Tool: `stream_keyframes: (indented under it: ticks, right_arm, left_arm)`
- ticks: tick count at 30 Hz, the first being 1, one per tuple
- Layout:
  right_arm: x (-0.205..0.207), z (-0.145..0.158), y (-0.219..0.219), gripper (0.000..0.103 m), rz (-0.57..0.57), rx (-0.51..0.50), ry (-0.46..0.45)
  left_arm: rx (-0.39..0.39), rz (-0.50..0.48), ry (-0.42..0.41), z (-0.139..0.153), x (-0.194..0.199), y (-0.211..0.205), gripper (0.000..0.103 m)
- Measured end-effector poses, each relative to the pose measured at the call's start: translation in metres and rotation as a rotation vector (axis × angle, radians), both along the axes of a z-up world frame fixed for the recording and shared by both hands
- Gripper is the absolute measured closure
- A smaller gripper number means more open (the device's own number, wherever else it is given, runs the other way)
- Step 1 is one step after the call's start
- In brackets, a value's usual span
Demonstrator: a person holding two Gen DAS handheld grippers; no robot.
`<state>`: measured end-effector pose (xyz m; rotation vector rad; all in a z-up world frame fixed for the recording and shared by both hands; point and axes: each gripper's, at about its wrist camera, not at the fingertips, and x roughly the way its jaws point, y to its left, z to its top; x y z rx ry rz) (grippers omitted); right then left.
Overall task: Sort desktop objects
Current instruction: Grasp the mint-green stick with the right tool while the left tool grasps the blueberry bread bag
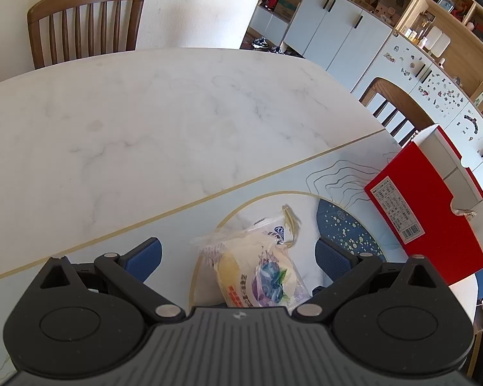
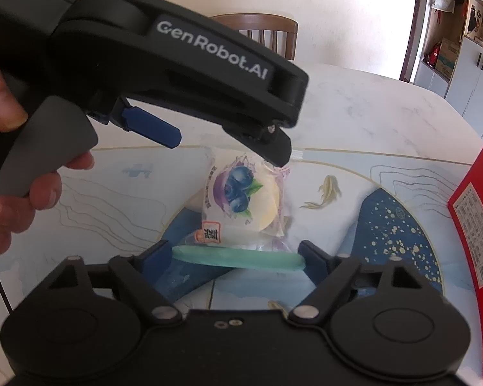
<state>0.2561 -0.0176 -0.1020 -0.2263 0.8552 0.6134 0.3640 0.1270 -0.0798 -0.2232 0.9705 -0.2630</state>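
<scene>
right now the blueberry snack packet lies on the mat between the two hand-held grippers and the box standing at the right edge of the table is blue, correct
Not quite: the box is red, not blue, as both wrist views show. The rest holds: the blueberry snack packet lies on the mat with the left hand-held gripper and the right hand-held gripper on either side of it.

Snack pkt [image 2: 241,199]: clear wrap, pale yellow cake, blue-purple blueberry print w/ green leaves, orange-red label. Mat [image 2: 399,225]: pale blue-white, thin contour lines, gold fish, gold edging, navy patch w/ gold speckles. Box [image 1: 431,206]: red w/ white barcode label. Tabletop [image 1: 145,122]: white marble, grey veins. Disc [image 2: 238,259]: mint green. Grippers black, blue pads [image 1: 145,257]. Chair [image 1: 87,22]: brown wood.
</scene>
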Motion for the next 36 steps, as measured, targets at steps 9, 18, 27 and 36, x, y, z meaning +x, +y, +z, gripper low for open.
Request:
stream_keyframes:
  ticks: [9,18,27,36]
  right_arm:
    - [0.002,-0.003,-0.008,0.053,-0.003,-0.015,0.034]
    - [-0.010,-0.004,-0.012,0.086,0.098,-0.039,0.012]
    - [-0.021,-0.004,-0.027,0.096,0.112,-0.058,0.004]
    - [-0.024,-0.002,-0.063,0.096,0.029,-0.076,0.013]
  left_arm:
    - [0.018,-0.011,-0.001,-0.002,0.001,-0.006,0.001]
    - [0.033,-0.027,-0.006,-0.005,0.002,-0.014,0.001]
    - [0.072,-0.054,-0.043,-0.006,0.000,-0.034,0.001]
    - [0.093,-0.040,-0.013,-0.021,0.007,-0.046,0.030]
